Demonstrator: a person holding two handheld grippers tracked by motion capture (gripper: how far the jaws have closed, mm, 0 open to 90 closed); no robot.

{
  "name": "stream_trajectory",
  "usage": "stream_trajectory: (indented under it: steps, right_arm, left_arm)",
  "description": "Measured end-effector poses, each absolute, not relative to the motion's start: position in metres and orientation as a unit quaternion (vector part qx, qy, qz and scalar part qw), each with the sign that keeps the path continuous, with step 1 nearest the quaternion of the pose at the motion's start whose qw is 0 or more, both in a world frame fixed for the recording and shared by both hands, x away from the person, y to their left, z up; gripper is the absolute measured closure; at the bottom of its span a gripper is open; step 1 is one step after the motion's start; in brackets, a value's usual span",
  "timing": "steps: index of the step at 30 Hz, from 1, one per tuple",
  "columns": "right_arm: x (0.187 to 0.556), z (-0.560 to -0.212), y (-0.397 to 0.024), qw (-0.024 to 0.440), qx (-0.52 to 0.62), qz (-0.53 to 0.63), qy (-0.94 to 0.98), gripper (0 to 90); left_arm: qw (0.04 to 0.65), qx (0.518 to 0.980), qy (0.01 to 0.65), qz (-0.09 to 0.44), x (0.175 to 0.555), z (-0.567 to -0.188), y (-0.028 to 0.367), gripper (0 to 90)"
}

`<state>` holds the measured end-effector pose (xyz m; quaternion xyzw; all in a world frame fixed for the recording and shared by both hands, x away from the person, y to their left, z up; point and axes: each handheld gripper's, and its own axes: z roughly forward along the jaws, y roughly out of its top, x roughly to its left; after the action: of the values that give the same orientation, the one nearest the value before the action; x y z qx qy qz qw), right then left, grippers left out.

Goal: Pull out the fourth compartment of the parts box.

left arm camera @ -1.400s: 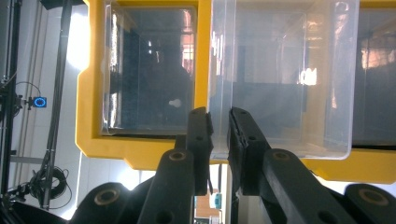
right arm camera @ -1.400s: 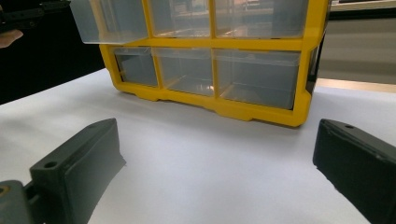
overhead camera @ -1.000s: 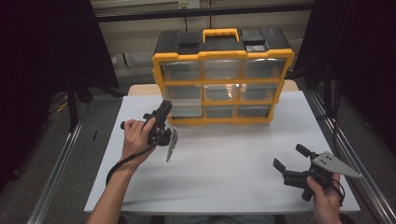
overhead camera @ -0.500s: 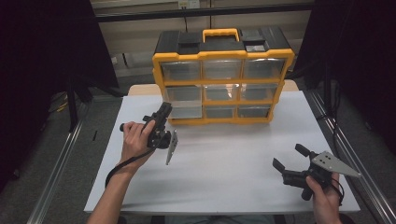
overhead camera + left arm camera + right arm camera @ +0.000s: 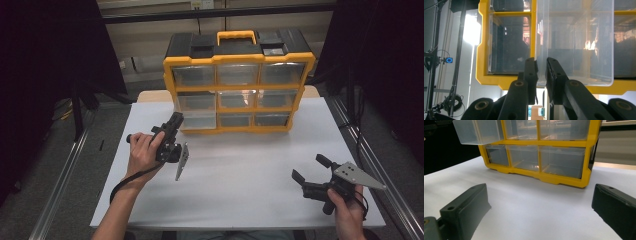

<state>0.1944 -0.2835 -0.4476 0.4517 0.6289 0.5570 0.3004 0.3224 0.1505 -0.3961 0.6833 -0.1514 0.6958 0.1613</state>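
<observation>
From the high view, the left tongs [image 5: 176, 121] sit at the lower-left corner of the yellow organizer [image 5: 239, 80] on the white tabletop [image 5: 240, 190], gripping a clear drawer [image 5: 197, 120] in the left column that sticks out a little from its slot. The right tongs [image 5: 310, 172] wait well apart near the tabletop's right edge, jaws wide and holding nothing. On the left gripper view, the left tongs [image 5: 541, 72] are pinched tight on the thin front lip of the clear drawer [image 5: 574, 42], pads on either side of the wall. That plastic looks light, stiff and slick, likely brittle at the lip, so a straight level pull seems wisest. On the right gripper view, the right tongs [image 5: 539, 202] gape over bare tabletop, with the organizer [image 5: 536, 173] ahead and the pulled drawer [image 5: 477, 131] jutting at top left.
</observation>
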Motion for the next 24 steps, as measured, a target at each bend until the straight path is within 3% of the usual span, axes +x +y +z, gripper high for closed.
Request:
stream_trajectory:
  steps: [24]
  right_arm:
    - [0.1953,-0.4479,-0.2831,0.3,0.447,0.555,0.634,0.7]
  left_arm:
    - [0.164,0.692,-0.147,0.688,0.3228,-0.3992,0.1478,78.9]
